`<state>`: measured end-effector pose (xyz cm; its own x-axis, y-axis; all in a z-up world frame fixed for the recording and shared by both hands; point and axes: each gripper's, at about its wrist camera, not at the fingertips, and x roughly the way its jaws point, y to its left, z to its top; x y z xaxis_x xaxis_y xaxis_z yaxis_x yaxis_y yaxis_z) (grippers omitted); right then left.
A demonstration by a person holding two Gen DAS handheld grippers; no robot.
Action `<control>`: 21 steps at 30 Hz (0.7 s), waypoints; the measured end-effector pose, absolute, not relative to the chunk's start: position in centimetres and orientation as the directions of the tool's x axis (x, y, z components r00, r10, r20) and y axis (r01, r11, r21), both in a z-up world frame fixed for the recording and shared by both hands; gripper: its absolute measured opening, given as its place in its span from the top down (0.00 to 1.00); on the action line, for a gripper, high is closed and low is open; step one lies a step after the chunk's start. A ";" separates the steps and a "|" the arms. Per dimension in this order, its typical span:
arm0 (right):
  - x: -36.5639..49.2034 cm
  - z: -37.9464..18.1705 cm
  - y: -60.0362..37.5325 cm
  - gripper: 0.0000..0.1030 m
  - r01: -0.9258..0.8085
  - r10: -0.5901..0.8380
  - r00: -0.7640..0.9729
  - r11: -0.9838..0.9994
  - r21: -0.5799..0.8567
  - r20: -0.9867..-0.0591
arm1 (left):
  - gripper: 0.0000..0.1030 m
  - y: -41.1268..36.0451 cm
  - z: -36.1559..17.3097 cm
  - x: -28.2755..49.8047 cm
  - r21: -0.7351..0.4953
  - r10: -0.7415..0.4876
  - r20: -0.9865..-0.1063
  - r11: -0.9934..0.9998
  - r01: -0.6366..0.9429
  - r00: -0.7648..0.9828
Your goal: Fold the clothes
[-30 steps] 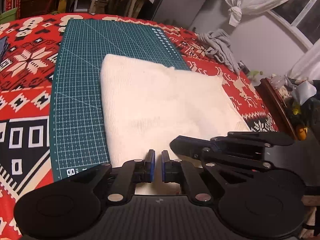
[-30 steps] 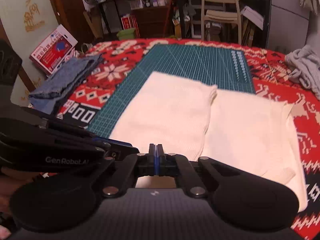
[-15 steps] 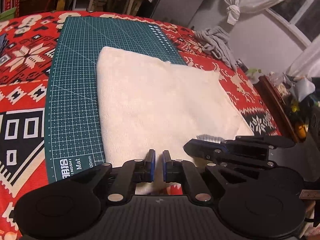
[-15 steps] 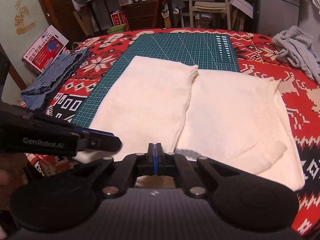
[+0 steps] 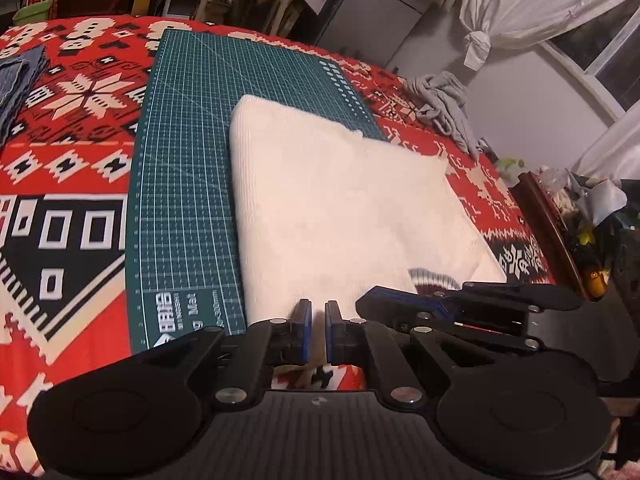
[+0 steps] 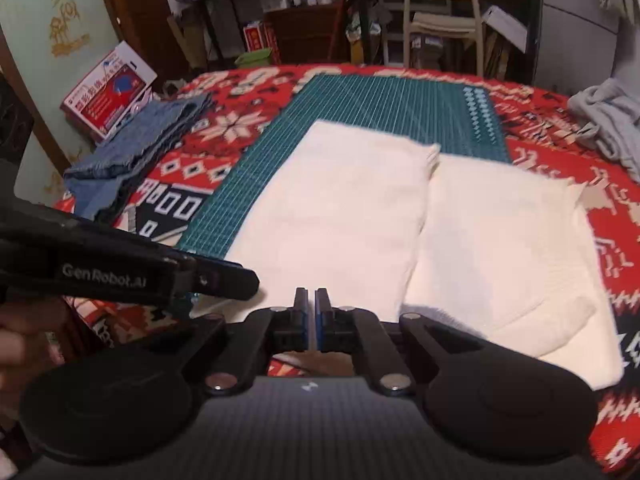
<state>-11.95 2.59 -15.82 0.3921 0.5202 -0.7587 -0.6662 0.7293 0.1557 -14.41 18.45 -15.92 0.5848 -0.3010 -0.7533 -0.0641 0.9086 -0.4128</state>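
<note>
A cream sweater (image 5: 340,208) (image 6: 360,220) lies folded flat, its left part on a green cutting mat (image 5: 188,160) (image 6: 380,96); one panel overlaps the other. My left gripper (image 5: 318,308) hovers at the sweater's near edge, pads nearly together with nothing between them; the right wrist view shows its tip (image 6: 240,280) at the left. My right gripper (image 6: 312,296) hangs over the same near edge. Its jaws are opening, a thin slit shows, and nothing is between them. It also shows beside the left one (image 5: 460,304).
A red patterned cloth (image 5: 80,140) covers the table. Folded denim (image 6: 132,152) lies at the left edge. A crumpled grey garment (image 5: 444,100) (image 6: 608,120) lies at the far right. A chair (image 6: 440,8), shelves and a red and white box (image 6: 108,88) stand beyond the table.
Both grippers have drawn back toward the near edge, so more of the sweater and mat shows. The right pads, pressed together before, now stand slightly apart. The sweater lies still.
</note>
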 end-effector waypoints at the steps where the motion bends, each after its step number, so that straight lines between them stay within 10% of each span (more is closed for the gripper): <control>1: -12.1 -16.0 2.3 0.97 -0.665 0.519 0.394 0.731 0.155 -0.759 | 0.94 18.4 -16.1 -14.6 -0.410 -0.299 -0.756 0.910 -0.066 0.582; 21: -12.8 -14.6 -0.1 0.95 -0.633 0.504 0.452 0.762 0.134 -0.736 | 0.94 18.3 -16.6 -15.0 -0.422 -0.309 -0.754 0.904 -0.067 0.579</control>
<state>-12.81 -0.12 -14.57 0.4523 0.5045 -0.7355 -0.6331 0.7624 0.1336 -15.00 18.35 -16.65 0.5790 -0.3092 -0.7544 -0.0665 0.9043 -0.4217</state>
